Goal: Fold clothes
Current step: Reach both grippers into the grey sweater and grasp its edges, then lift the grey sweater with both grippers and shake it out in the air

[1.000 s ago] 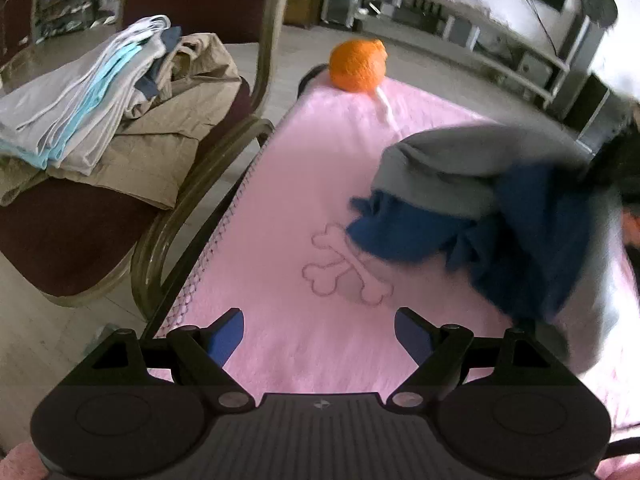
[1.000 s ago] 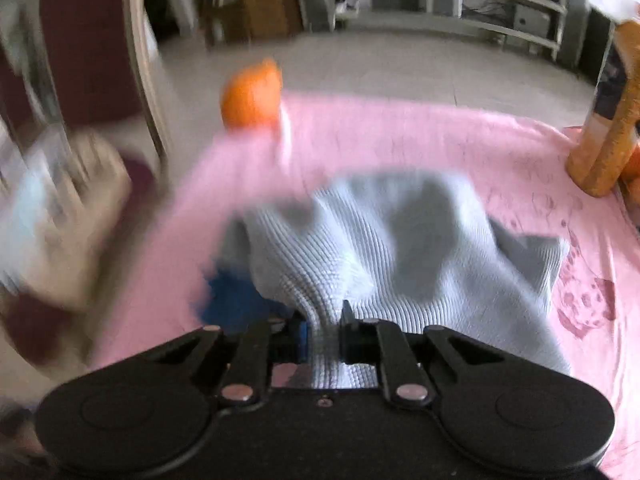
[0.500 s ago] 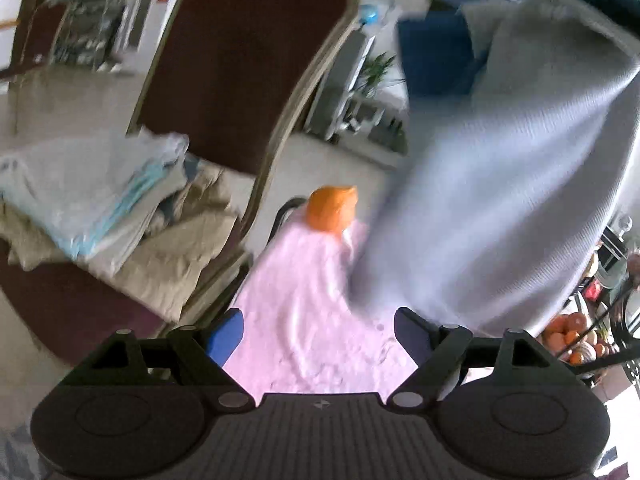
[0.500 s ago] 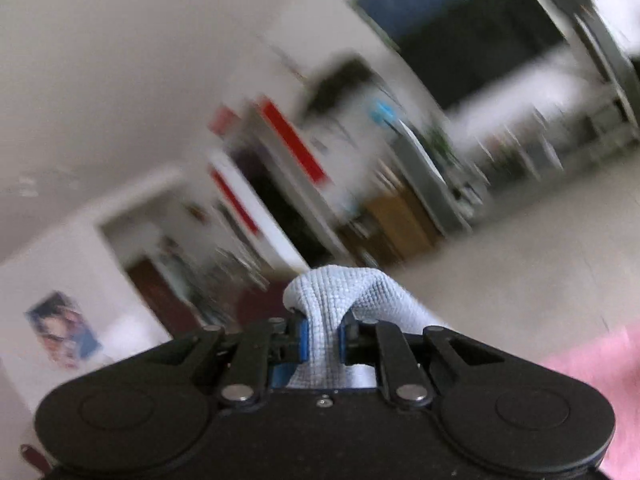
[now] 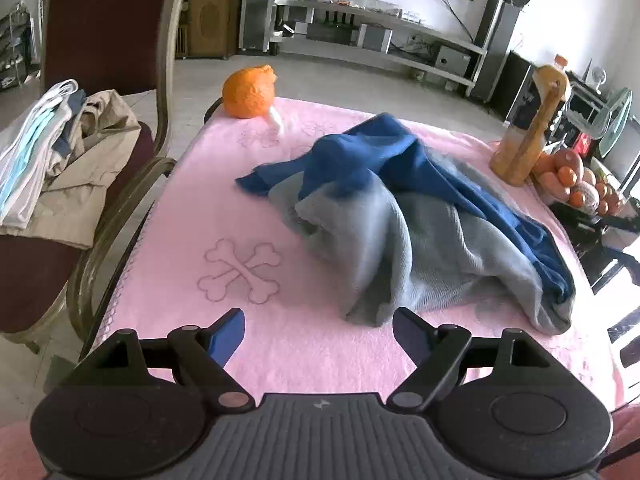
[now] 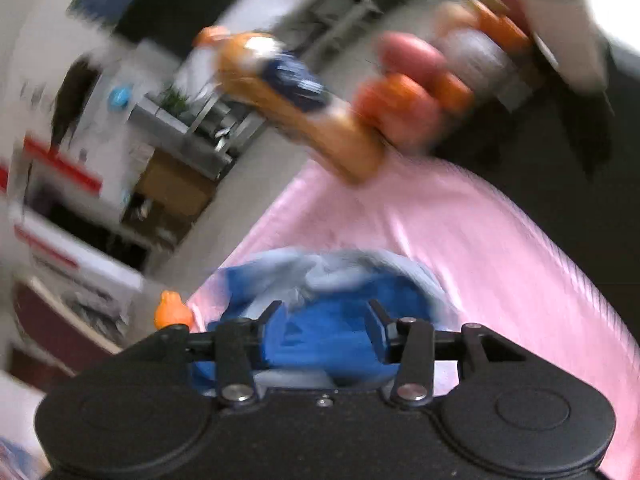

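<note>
With the grey-and-blue garment (image 5: 408, 216) lying crumpled on the pink cloth (image 5: 192, 208), the left gripper (image 5: 318, 332) held wide and empty, and the right gripper (image 6: 322, 330) parted over blue fabric, two bunched layers could be pinched together.

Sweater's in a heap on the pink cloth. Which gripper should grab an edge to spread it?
Probably left: the left gripper is open, steady, facing the sweater hem. The right gripper's view is blurred.
</note>
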A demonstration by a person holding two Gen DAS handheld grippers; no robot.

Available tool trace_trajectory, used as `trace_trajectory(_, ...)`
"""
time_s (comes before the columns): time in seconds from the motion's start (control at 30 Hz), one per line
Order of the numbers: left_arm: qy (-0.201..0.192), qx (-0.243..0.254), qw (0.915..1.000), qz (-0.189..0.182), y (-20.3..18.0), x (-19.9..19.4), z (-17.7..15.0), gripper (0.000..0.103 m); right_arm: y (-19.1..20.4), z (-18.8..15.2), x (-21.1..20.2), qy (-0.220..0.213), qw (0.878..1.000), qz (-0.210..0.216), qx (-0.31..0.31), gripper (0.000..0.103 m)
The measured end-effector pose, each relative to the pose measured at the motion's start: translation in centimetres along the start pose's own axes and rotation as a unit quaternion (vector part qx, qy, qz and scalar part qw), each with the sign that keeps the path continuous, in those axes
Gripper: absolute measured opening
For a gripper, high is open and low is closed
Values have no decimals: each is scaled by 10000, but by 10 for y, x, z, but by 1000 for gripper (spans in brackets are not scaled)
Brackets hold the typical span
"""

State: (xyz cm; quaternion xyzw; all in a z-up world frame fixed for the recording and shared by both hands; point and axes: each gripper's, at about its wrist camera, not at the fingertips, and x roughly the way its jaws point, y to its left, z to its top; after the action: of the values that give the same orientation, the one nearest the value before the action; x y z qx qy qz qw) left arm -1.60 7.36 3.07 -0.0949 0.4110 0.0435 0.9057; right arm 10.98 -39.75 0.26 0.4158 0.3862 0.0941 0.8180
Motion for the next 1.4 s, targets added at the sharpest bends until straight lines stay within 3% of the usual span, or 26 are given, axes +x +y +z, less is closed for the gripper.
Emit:
trace_trajectory(0.1,57,-126,9999,-6,-2,12,6,80,-17,-14,1,42,9990,277,353,44)
trace_trajectory(0.2,77,-335,9994,-9,-4,17,9,81,-11,-23,-2,82,9990,373,211,53)
trace_trajectory(0.4,210,-787,9966,-135,-3,37,16,85,0,-32,17,440,9987,123,203,55)
trace_trajectory(0.5,18,-823,9962,-280,-12,45,28,88,3,-35,21,502,9986,58,163,55)
trace_trajectory(0.6,-137,-621,9980,-44,-24,64,42,89,5,-36,26,516,9986,21,142,56)
trace_trajectory(0.7,-51,-548,9982,218,-29,83,52,73,4,-36,30,490,9985,-227,79,57)
trace_trajectory(0.77,-97,-558,9978,340,-28,88,56,30,2,-36,32,417,9981,-440,48,57)
trace_trajectory(0.9,-171,-748,9945,719,-13,83,56,21,-2,-38,38,423,9952,-864,-163,57)
trace_trajectory(0.97,-189,-677,9949,728,-7,80,53,22,2,-45,47,572,9898,-1161,-597,46)
trace_trajectory(1.1,-188,-380,9970,654,-6,84,47,32,11,-60,66,865,9700,-1742,-1458,46)
trace_trajectory(1.23,-133,88,9966,803,-19,100,43,42,19,-74,85,1148,9386,-2302,-2301,49)
trace_trajectory(1.3,-88,243,9958,883,-23,109,41,41,23,-81,94,1277,9191,-2553,-2717,49)
trace_trajectory(1.33,-81,241,9957,895,-22,112,41,28,25,-86,100,1292,9104,-2639,-2913,42)
trace_trajectory(1.37,-97,172,9960,869,-19,113,41,27,27,-88,102,1213,9065,-2705,-3006,19)
trace_trajectory(1.4,-112,16,9968,789,-14,110,42,25,29,-86,99,1062,9106,-2669,-2970,19)
